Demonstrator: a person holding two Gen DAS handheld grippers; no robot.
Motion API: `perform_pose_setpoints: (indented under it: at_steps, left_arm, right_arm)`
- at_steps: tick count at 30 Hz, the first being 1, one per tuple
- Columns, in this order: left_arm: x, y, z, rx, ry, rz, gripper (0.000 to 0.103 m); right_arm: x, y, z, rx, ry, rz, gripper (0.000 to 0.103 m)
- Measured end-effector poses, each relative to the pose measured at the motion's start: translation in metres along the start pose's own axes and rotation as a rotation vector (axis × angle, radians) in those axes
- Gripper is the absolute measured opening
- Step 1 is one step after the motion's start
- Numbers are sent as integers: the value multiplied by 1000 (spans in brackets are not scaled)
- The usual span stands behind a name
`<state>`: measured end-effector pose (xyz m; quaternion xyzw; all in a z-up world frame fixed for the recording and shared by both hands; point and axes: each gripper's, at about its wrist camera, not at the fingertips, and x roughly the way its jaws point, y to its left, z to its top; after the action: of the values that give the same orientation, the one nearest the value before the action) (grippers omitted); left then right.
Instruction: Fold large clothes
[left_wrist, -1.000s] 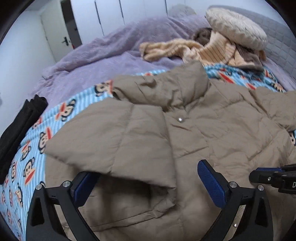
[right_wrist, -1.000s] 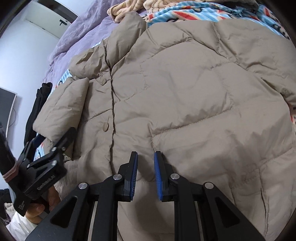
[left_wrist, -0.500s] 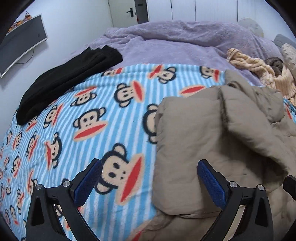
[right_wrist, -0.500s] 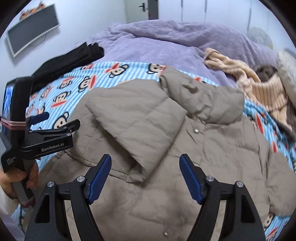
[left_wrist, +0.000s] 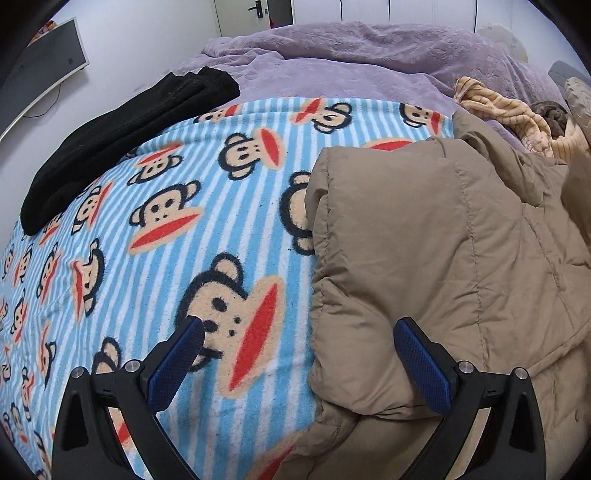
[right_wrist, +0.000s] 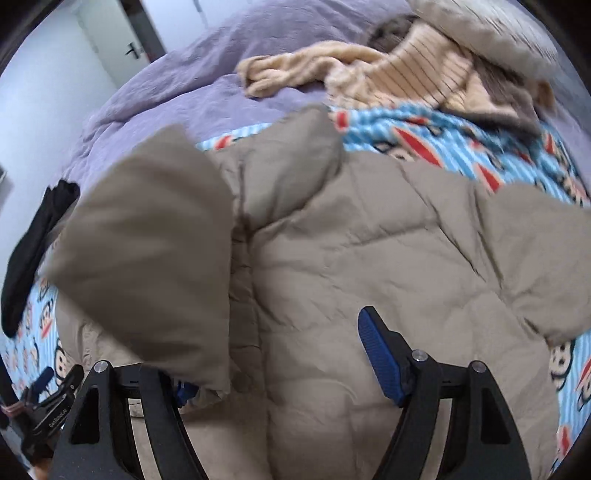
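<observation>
Left wrist view has the coat (left_wrist: 443, 258) on the right half of the frame, a puffy tan thing lying on the monkey blanket (left_wrist: 166, 221), with one quilted panel folded over on top of the rest. The left gripper (left_wrist: 299, 354) is spread wide and holds nothing. Its right finger (left_wrist: 421, 365) sits over the coat's folded edge, the left one over bare blanket; can't tell whether either pad actually touches the cloth.

Over on the right wrist view the coat (right_wrist: 369, 258) fills most of the picture, collar pointing away toward the far side of the bed. The right gripper (right_wrist: 280, 365) is wide too, nothing clamped. A flap of coat hangs in front of its left finger and hides nearly all of it, while the right finger (right_wrist: 380, 354) hovers over the coat body. This view is blurry, so contact is a toss-up.

Further out: a black garment (left_wrist: 122, 140) lies at the blanket's left edge, well apart from the coat. A purple duvet (left_wrist: 369, 55) sits behind, with a beige striped knit (right_wrist: 369, 77) bunched on it near the collar. The left gripper (right_wrist: 51, 402) peeks in at the bottom left corner of the right view.
</observation>
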<state>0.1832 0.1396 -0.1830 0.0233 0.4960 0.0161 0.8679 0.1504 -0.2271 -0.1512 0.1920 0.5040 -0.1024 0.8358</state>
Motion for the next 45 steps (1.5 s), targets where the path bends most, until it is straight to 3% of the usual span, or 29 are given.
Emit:
perform_pose_setpoints:
  at_steps: [2,3,4,5,6,10,13,16,17,19,21,25,27,29,36,38,39,45]
  left_arm:
    - [-12,1,8,-4,-33,-27,98]
    - [-18,2,13,-3,-53,-38,86]
    - [-22,2,19,3,-65,-51,77]
    - [-24,2,27,7,-76,-67,74]
    - [-25,2,34,12,-89,-84,71]
    - [-11,-11,55,51,-102,-80,71]
    - [12,-28,50,75,-50,-58,71]
    - [23,-39,39,72,-39,-36,72]
    - [25,-41,37,64,-36,-38,72]
    - [29,-41,36,46,-21,-42,73]
    - [29,-42,37,43,-15,-26,75]
    - [11,-44,39,63,-16,2,75]
    - [-3,-47,36,76,-24,-17,75]
    - [-18,-54,29,100,-23,-37,75]
    - [-58,-100,-1,159,7,-122,75]
    - [-66,-114,-6,153,21,-157,86]
    - [-71,-122,-9,151,18,-167,103]
    - [-89,-167,-20,171,22,-189,103]
  right_arm:
    - [-7,-24,-5,81,-4,-32,79]
    - [-12,-33,-7,107,-10,-27,79]
    - [-18,-41,-10,130,-24,-13,72]
    - [-23,-44,-11,142,-43,4,60]
    - [-27,-44,-10,134,-51,26,40]
    - [-17,-14,-3,-31,-19,80,32]
    - [3,11,-8,-161,27,62,32]
    - [33,5,-15,-189,88,-3,30]
    - [39,-3,-16,-182,89,-6,23]
    - [40,-15,-13,-161,80,6,17]
    - [35,-24,-10,-129,66,-9,17]
    - [15,-51,-6,-12,61,41,23]
    - [3,-65,-11,41,67,84,32]
    - [-9,-80,-19,93,75,125,55]
    - [-40,-131,-57,242,113,190,64]
    - [-46,-147,-67,276,118,189,66]
    - [-50,-155,-71,286,118,186,66]
    - [-71,-205,-84,359,91,173,78]
